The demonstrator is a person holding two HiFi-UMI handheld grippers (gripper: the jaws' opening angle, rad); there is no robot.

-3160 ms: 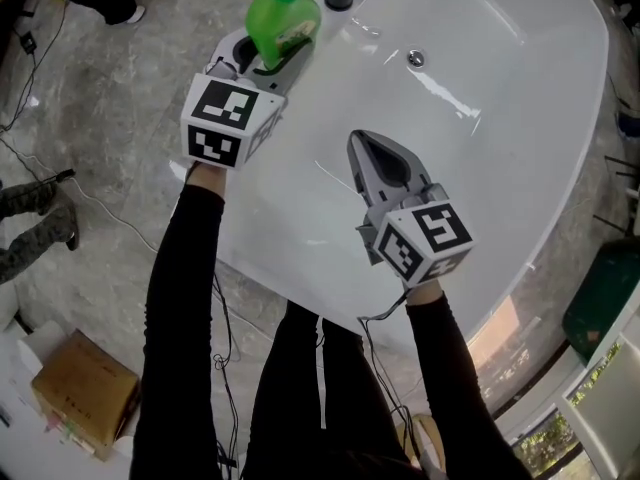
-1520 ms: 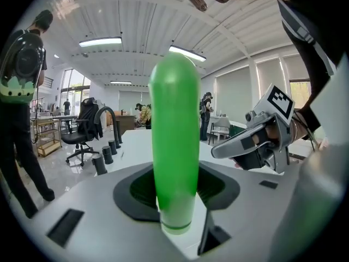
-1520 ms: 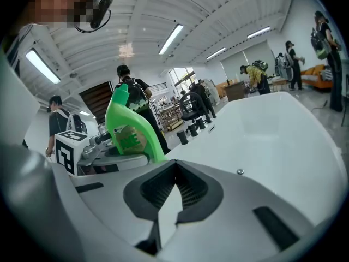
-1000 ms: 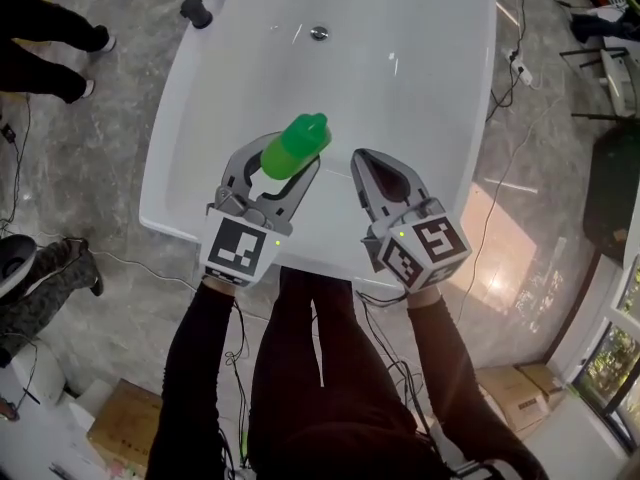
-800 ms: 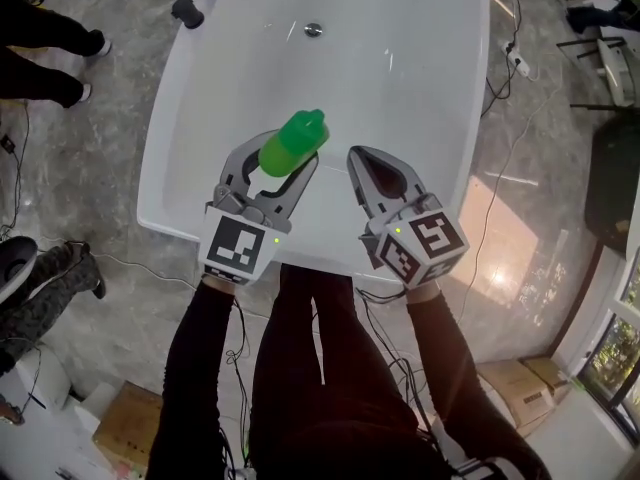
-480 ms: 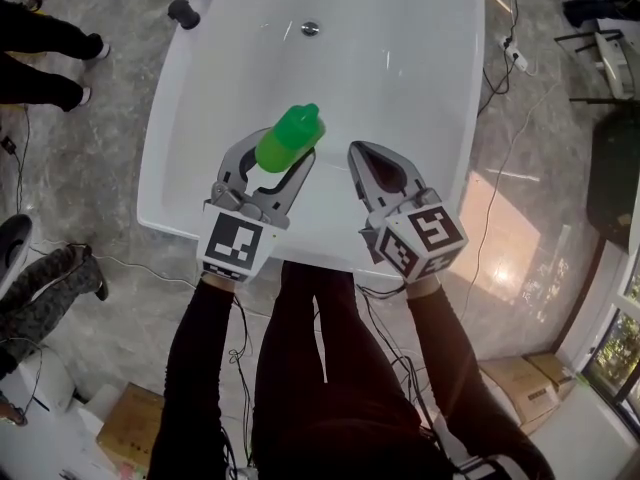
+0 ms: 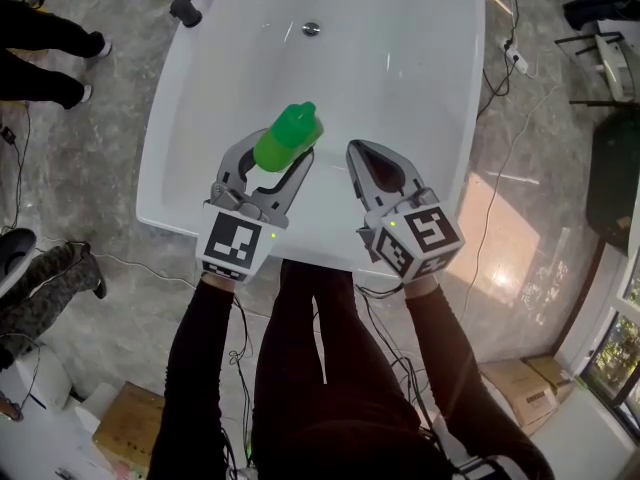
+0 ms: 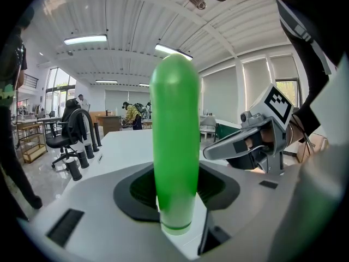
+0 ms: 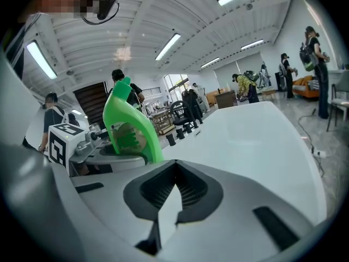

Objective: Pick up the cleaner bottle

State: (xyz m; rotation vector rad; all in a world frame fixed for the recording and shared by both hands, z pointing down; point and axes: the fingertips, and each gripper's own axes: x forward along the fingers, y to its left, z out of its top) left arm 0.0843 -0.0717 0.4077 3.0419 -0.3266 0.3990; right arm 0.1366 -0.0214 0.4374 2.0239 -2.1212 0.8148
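**Head view, looking steeply down.** My left gripper (image 7: 277, 156) is clamped on the green cleaner bottle (image 7: 287, 136), with its two jaws spread wide around the bottle's body. The bottle is held over the near part of the white basin (image 7: 430, 118), just inside the near rim.

**Left gripper view.** The bottle appears edge-on as a narrow, upright green column between the two grey jaws, and its base shows below them.

**Right gripper view.** The bottle's broad side is seen to the left, carrying a round label and an angled neck, with the left gripper's marker cube beside it.

My right gripper (image 7: 359, 152) is just beside the left one and touches neither the bottle nor the other gripper. Its jaws meet at the tips with nothing between them, as its own view shows.

At the basin's far end lie the drain (image 7: 311, 29) and two dark fittings (image 7: 185, 10) at the rim. A cardboard box (image 7: 125, 423) sits on the floor at lower left.
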